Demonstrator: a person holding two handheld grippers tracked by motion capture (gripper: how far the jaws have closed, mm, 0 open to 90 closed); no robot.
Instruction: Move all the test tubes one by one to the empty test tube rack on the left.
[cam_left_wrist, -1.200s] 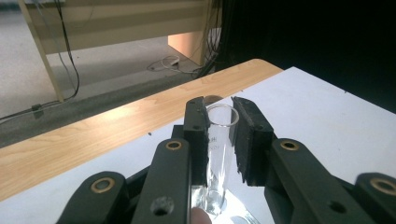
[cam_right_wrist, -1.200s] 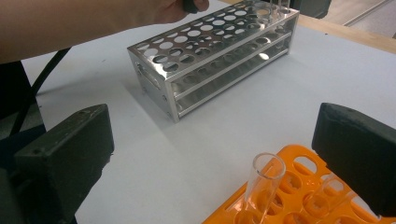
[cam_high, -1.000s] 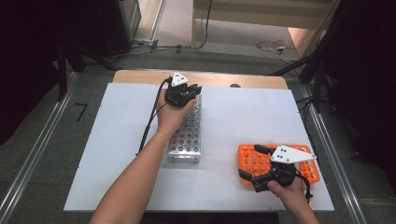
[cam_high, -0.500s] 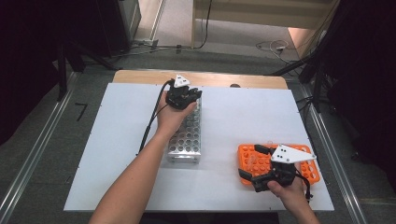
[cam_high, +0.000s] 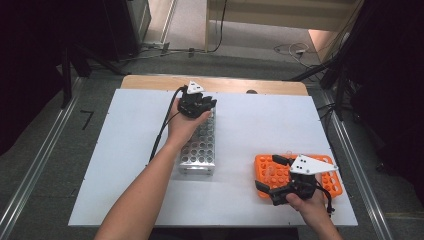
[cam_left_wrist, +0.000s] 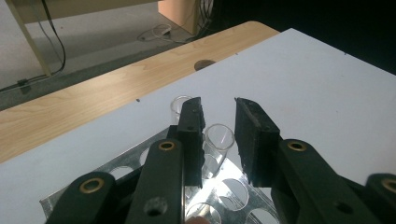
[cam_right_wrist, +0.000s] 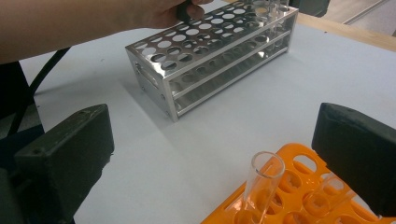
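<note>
Nearest the person, the right tongs (cam_high: 276, 177) hang wide apart and empty over the orange rack (cam_high: 330, 182), a clear tube (cam_right_wrist: 261, 186) standing in it just ahead between the jaws, seemingly next for transfer. Farther across the white desk (cam_high: 260, 125), the left tongs (cam_left_wrist: 217, 128) straddle a glass tube (cam_left_wrist: 218, 140) seated at the far end of the metal rack (cam_high: 200, 147); the jaws stand slightly parted on either side, apparently just at release, with another tube (cam_left_wrist: 178, 103) beyond.
</note>
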